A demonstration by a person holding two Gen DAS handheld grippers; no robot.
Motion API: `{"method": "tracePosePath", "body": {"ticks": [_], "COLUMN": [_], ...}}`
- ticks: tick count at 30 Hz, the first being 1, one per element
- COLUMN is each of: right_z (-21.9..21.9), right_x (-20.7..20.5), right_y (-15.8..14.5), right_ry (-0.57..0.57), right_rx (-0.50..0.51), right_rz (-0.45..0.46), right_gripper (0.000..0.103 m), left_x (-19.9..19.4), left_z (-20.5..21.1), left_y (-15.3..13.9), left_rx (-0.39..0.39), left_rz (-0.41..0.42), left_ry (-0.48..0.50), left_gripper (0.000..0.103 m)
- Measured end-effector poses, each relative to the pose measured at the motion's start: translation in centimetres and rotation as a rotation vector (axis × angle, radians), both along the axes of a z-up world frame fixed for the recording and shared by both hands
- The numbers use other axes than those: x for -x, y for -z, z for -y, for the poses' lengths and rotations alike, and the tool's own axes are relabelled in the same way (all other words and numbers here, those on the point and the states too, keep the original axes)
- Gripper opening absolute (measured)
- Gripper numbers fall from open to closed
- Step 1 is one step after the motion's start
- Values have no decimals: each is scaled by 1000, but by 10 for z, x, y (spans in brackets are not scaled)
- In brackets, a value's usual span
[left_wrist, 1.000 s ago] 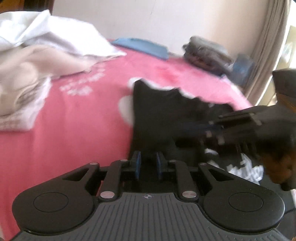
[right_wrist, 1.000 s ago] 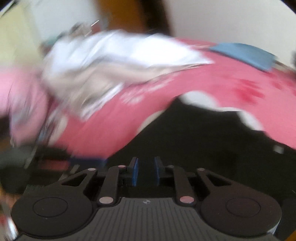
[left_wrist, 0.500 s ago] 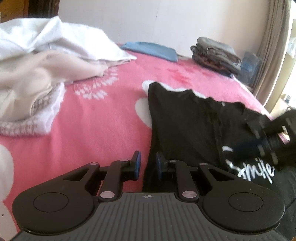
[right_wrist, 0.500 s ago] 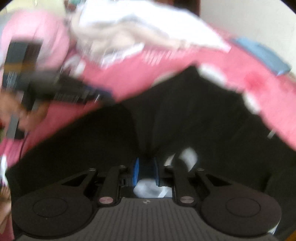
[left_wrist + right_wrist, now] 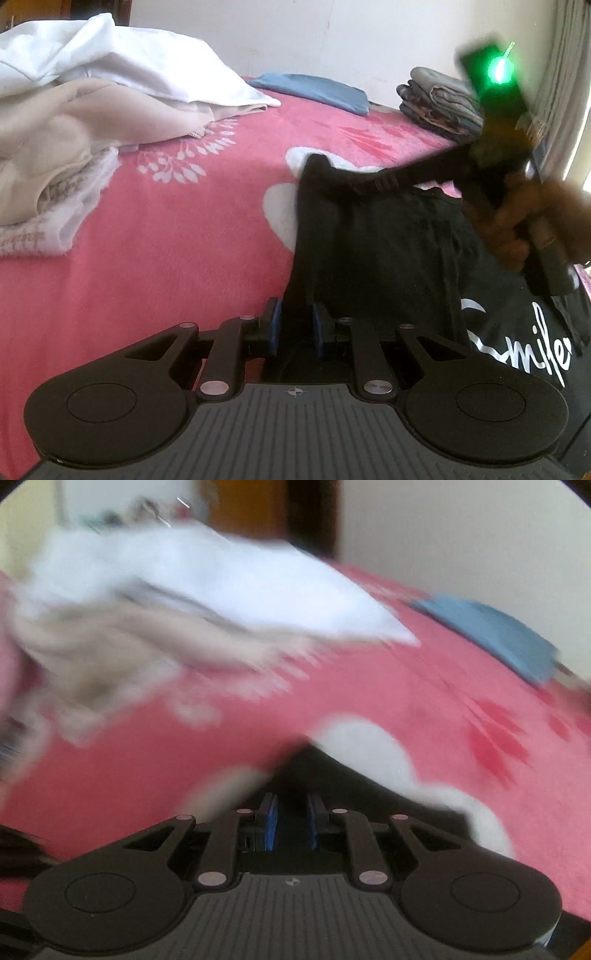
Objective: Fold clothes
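Black cotton is what we are working with: the black T-shirt (image 5: 388, 266) is lying on the pink blanket (image 5: 166, 258), its white lettering at the near right. Half a second ago our right gripper (image 5: 291, 821) was low by that lettering; now it is reaching across to the shirt's far left corner, so we are judging that a side of the shirt is being carried over in a lengthwise fold. Its jaws are clamping black cloth, though blur is hiding how much. Our left gripper (image 5: 297, 328) is pinching the near edge as it was a second ago, anchoring the hem. Both tools are pointing down at the bed, and the right hand (image 5: 517, 221) is gripping its handle above the shirt.
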State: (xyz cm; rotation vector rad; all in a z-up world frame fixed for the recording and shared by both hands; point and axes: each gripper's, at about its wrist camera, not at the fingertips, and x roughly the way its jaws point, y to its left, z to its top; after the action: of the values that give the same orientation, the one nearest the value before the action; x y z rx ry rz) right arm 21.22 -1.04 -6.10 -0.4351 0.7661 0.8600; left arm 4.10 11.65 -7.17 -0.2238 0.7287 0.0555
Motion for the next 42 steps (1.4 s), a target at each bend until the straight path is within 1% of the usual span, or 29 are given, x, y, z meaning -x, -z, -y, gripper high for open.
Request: {"method": "tracePosePath", "body": {"ticks": [1,3,5,7,9,11,12,13,15,17,19,21,23,24,26,27,29,30,31,32,33,35,36,37,38,39,42], "right_z": [8,20,22,18,10,-3,-12,-20,-25,-28,-31,-28,-17,-9,6,14,28,33,37,43,51,73,81,88,91,90,71], "right_x": [-7,-19,-21,-21,-21,-16,-14,-10,-18,-32,-45,-59,-65,-65,-57,-50,-31,-22,-16,-12,-13,-24,-29,-30,-27,-20,18], "right_y": [5,1,-10,-23,-36,-39,-37,-32,-22,-11,0,-1,-8,-14,-25,-29,-29,-26,-20,-13,-6,-6,-10,-17,-23,-29,-36], "right_ry": [31,104,114,99,71,8,-30,-59,-13,55,122,223,255,249,192,146,24,-21,-35,-33,-8,92,154,186,176,139,-67], "right_rx": [-10,-62,-86,-127,-175,-203,-197,-169,-162,-170,-177,-188,-204,-217,-225,-217,-162,-122,-75,-25,11,-4,-21,-44,-72,-93,-109], "right_rz": [-2,-59,-49,-59,-105,-153,-173,-173,-162,-152,-142,-118,-135,-149,-180,-199,-234,-234,-212,-179,-149,-125,-116,-108,-111,-121,-173], "right_gripper": [16,16,16,16,16,16,16,16,15,11,11,11,12,12,12,12,12,12,12,12,11,10,12,12,12,12,12], "left_x": [0,0,0,-1,-1,-1,0,0,1,1,2,2,2,1,1,1,1,0,0,0,0,-1,-2,-2,-3,-3,-5], "left_z": [0,0,1,2,2,3,4,4,5,5,5,5,3,1,-2,-3,-6,-6,-7,-8,-9,-12,-14,-17,-19,-21,-25], "left_y": [0,1,1,2,3,4,4,4,4,4,5,5,5,5,5,5,5,5,5,5,5,5,5,5,5,5,5], "left_rx": [2,-3,-11,-18,-24,-34,-37,-38,-44,-47,-48,-46,-31,-19,7,16,33,39,46,54,65,88,104,122,139,154,187], "left_rz": [1,5,7,7,9,12,14,15,15,16,17,17,14,13,11,9,7,5,3,1,-1,-5,-7,-10,-13,-16,-24], "left_ry": [-1,2,6,6,6,8,8,8,10,12,14,14,11,8,5,5,3,1,-2,-6,-10,-19,-25,-30,-35,-40,-50], "left_gripper": [18,18,18,18,18,18,18,18,18,18,18,18,18,19,19,19,19,19,19,19,19,19,19,19,19,19,19]}}
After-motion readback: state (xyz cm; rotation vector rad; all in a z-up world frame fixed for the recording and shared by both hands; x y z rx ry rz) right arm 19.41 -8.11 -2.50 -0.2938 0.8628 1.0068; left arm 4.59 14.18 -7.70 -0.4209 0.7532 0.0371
